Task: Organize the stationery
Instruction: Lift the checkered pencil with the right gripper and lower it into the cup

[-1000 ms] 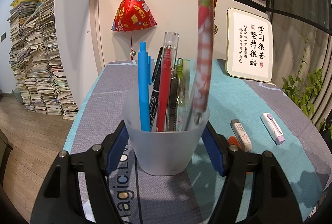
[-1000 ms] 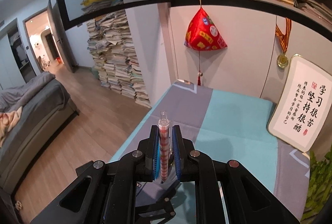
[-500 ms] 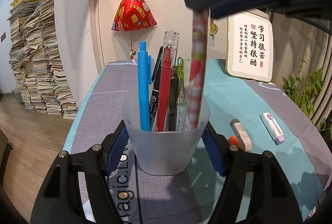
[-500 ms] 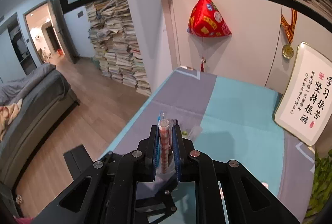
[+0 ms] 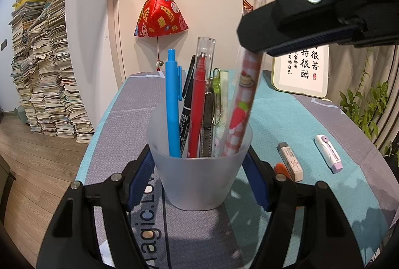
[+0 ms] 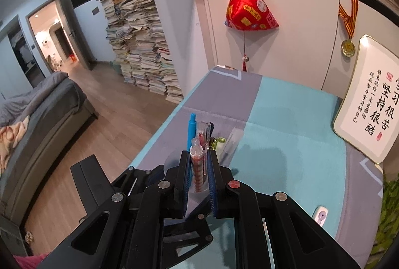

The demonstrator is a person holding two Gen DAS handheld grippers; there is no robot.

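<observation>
Checked pen (image 5: 240,107): it leans in the frosted cup (image 5: 199,176), at the 3 o'clock side of the rim; lower end is inside, top is gripped.
Cup place: on the tabletop (image 5: 294,119), beside other pens.
Right tongs (image 6: 198,179): closed on the checked pen near its top.
Left tongs (image 5: 199,169): clamped on both sides of the cup, holding it steady.
Step in hand: putting the pen into the cup; I judge it almost done.
Next move: open the right tongs, then lift them straight up.
Left to sort: eraser (image 5: 290,161) and correction tape (image 5: 328,153) at 3 o'clock of the cup.
</observation>
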